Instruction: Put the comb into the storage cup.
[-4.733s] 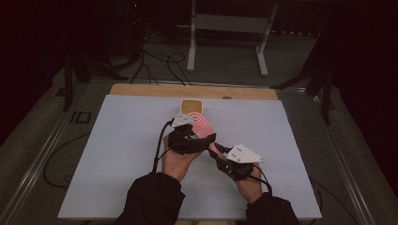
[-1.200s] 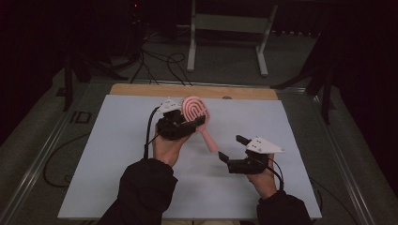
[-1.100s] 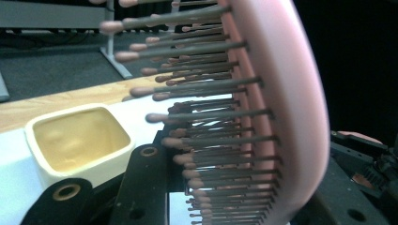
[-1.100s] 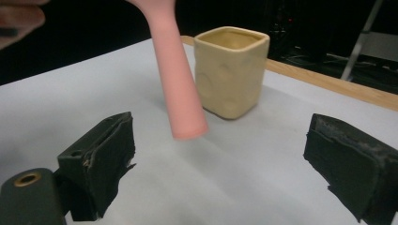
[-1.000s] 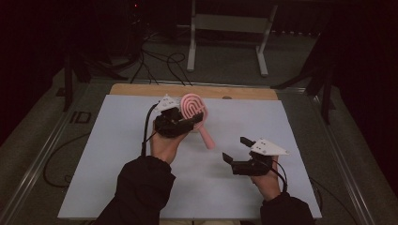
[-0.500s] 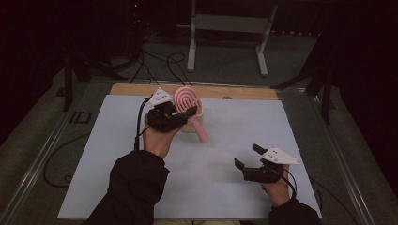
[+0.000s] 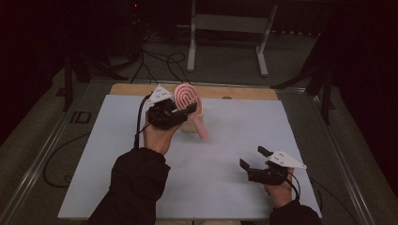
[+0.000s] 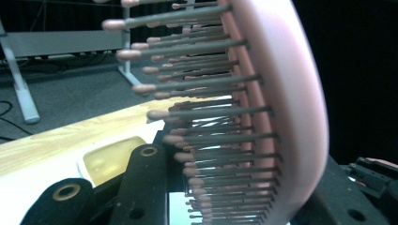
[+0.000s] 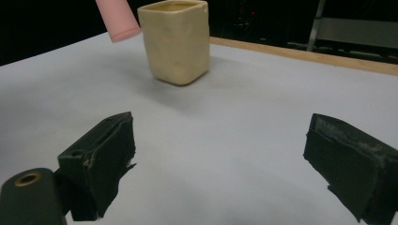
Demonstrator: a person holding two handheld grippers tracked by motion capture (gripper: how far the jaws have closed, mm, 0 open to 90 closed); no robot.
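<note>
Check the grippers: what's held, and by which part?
The left gripper holds the pink hairbrush by its head, jaws shut across the bristle pad; the handle hangs free beside the cup. The right gripper is open and holds nothing.

On the pale-topped bench (image 7: 117,154), a cream square-sided cup (image 9: 177,41) stands toward the far edge, left of centre. The pink bristled hairbrush (image 7: 187,96) sits above and just in front of that cup, its handle slanting down to the right past the cup. The left gripper (image 7: 180,111) is at the brush's head, left of the cup. The right gripper (image 7: 251,158) sits well apart, near the bench's front right corner.
</note>
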